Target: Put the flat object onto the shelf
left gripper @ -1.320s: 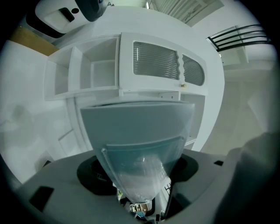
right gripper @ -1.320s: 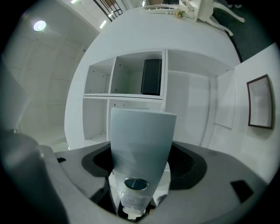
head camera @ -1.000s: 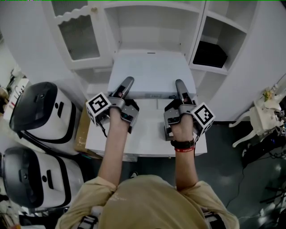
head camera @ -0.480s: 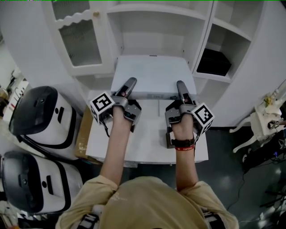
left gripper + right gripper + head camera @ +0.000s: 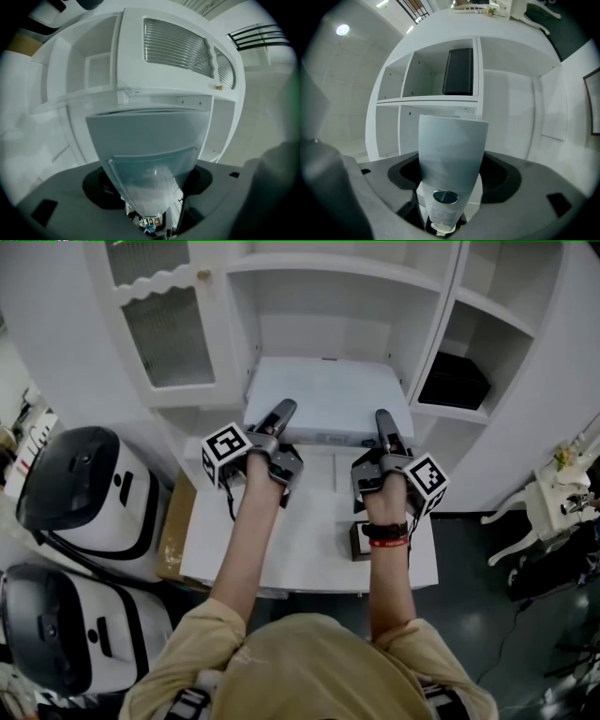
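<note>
White flat object (image 5: 328,395) held level by both tools at its near edge. Left tool (image 5: 282,412) is clenched on the near-left part and right tool (image 5: 383,421) on the near-right part, one jaw of each lying on top of the panel. Both tool views show the panel running out from between the jaws, pressed between them.

The object sits beyond the tools, above the back of the white surface (image 5: 300,549). Its far edge is at the mouth of the middle shelf (image 5: 323,334) of the white cabinet. Can't tell if it touches the shelf board.

Black box (image 5: 455,381) is in the compartment to the right, glass door (image 5: 169,334) to the left. Small dark item (image 5: 358,542) lies on the surface by the right wrist.
</note>
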`<act>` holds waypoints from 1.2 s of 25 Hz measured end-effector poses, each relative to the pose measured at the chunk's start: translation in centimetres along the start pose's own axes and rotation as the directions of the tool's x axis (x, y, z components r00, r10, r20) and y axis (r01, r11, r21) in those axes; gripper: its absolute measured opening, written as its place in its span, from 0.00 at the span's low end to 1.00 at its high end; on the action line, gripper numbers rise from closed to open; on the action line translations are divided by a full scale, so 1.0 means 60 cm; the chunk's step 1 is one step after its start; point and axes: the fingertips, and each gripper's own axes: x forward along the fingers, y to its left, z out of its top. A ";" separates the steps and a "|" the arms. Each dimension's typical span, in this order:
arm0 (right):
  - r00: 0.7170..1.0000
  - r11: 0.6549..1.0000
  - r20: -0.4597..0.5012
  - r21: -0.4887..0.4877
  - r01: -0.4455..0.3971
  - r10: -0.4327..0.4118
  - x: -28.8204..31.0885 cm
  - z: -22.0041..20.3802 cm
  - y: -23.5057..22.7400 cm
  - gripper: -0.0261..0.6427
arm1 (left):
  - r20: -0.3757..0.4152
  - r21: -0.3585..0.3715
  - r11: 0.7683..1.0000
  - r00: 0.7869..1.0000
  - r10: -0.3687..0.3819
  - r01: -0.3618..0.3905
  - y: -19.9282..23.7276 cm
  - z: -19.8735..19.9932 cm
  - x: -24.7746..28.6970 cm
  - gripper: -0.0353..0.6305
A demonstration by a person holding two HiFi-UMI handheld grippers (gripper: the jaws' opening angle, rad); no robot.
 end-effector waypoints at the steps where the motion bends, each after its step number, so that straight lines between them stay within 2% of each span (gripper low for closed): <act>1: 1.000 1.000 0.001 0.003 -0.002 0.002 0.006 0.001 -0.003 0.56 | 0.000 0.001 1.000 1.000 0.001 -0.001 0.002 0.003 0.005 0.53; 6: 1.000 1.000 0.007 0.003 0.006 -0.006 0.037 0.006 -0.012 0.56 | 0.020 -0.015 1.000 1.000 -0.002 0.003 0.013 0.022 0.029 0.53; 16: 1.000 1.000 0.014 0.015 -0.003 0.003 0.090 0.021 -0.031 0.56 | 0.018 -0.002 1.000 1.000 0.024 -0.024 0.025 0.046 0.071 0.53; 22: 1.000 1.000 -0.002 0.010 -0.004 0.004 0.110 0.024 -0.035 0.55 | 0.018 0.013 1.000 1.000 0.015 -0.015 0.027 0.056 0.087 0.54; 26: 0.999 0.999 -0.023 -0.037 -0.033 0.032 0.112 0.024 -0.029 0.58 | -0.021 0.078 0.997 1.000 -0.007 0.008 0.019 0.053 0.091 0.59; 30: 0.998 0.991 -0.041 -0.118 -0.062 0.057 0.108 0.017 -0.016 0.67 | -0.049 0.128 0.990 0.997 -0.061 0.067 0.006 0.049 0.083 0.67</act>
